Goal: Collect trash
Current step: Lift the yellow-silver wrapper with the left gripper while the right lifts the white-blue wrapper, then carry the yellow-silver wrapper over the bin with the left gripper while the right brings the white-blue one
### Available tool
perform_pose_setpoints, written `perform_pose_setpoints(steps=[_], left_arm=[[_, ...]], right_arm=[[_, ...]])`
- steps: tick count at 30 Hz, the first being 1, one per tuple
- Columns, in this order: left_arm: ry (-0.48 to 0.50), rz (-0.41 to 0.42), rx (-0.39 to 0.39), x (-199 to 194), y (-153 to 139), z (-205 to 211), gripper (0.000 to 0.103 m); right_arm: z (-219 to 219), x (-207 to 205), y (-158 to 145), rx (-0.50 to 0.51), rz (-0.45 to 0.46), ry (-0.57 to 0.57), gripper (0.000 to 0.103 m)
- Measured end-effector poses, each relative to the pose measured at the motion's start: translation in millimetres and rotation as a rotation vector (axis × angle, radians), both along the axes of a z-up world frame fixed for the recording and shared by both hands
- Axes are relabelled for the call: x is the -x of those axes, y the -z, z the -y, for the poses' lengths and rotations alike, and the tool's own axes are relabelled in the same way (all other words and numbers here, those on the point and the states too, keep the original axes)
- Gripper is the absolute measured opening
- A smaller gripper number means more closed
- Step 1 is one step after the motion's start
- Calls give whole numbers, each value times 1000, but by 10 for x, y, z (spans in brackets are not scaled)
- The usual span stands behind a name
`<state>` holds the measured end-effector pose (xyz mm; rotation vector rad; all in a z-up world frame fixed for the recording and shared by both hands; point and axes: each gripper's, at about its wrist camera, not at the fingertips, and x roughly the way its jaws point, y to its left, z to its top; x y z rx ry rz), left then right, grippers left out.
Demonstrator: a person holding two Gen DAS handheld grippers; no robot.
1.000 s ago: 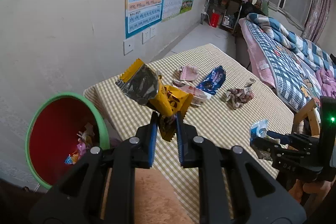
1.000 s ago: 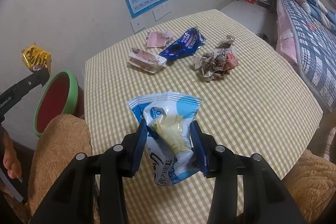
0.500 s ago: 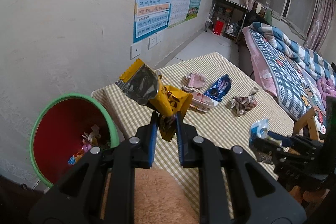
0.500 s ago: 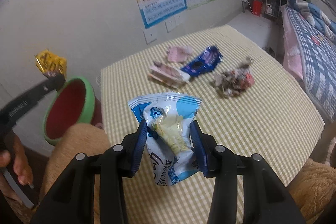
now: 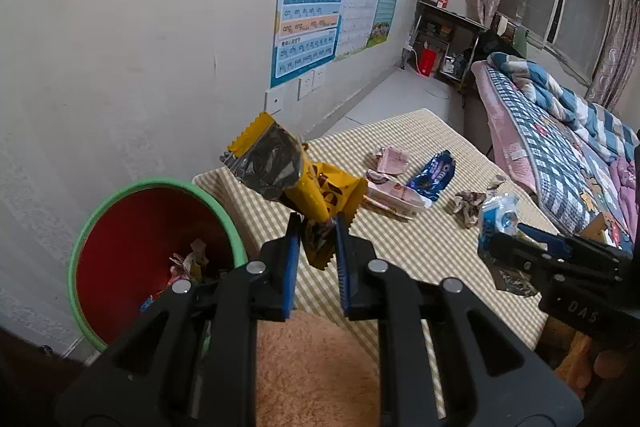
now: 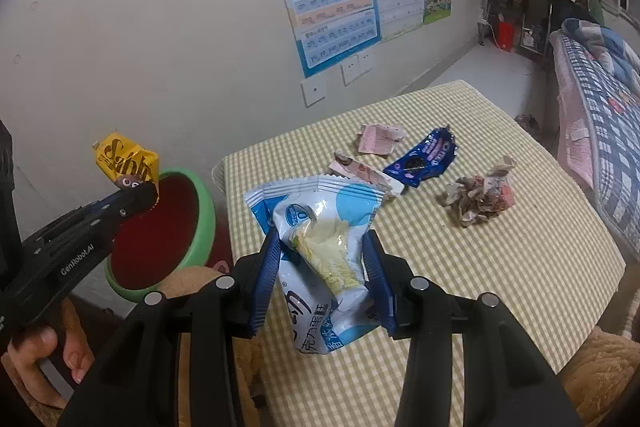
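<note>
Your left gripper (image 5: 316, 247) holds the crinkled yellow foil snack wrapper (image 5: 296, 179) just above the near rim of the round green-rimmed red plastic bin (image 5: 120, 199), which stands on the floor beside the left edge of the checked-cloth table (image 6: 520, 267). To its right, your right gripper (image 6: 320, 267) holds the white-and-blue plastic snack bag (image 6: 320, 239) over the table's near part. Behind it lie a flattened pink carton (image 6: 368, 175), a pink paper packet (image 6: 378, 139), a dark blue biscuit wrapper (image 6: 424, 159) and, farther right, a crumpled paper wad (image 6: 476, 197).
</note>
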<state>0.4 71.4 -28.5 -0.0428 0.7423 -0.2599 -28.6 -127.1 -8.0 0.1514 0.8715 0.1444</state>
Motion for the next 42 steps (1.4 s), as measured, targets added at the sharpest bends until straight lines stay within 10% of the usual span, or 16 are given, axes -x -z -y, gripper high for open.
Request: perform_pose_setpoints(steps=[42], left_arm=[[-162, -25, -41, -118, 195, -662, 16]], right_arm=[[-738, -366, 22, -31, -10, -131, 43]])
